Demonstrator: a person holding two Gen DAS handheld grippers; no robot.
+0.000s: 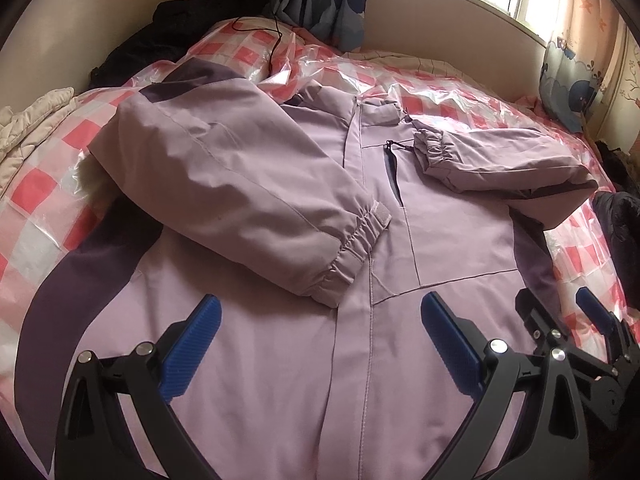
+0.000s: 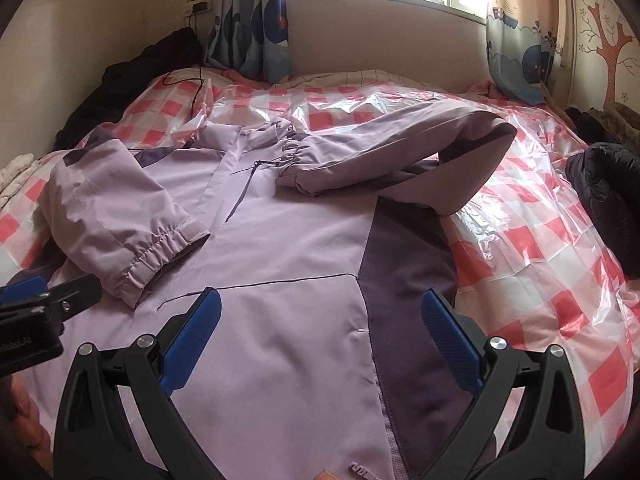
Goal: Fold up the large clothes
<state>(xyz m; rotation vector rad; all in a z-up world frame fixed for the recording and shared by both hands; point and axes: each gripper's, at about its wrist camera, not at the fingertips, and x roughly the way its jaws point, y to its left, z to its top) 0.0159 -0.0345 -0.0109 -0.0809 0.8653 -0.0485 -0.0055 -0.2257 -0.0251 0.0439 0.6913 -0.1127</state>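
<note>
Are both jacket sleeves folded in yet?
Yes. The left sleeve and right sleeve both lie across the jacket front, cuffs pointing inward.

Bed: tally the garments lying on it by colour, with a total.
Lilac: 1, the jacket, sleeves folded across its front.
Black: 2, one at the far left corner, one at the right edge.
Total: 3.

Jacket [image 1: 280,360] lying flat on the bed cover [image 1: 48,200], both sleeves [image 1: 240,184] resting folded across its front, curtains [image 2: 256,28] hanging behind, dark clothes [image 2: 608,200] sitting right.
</note>
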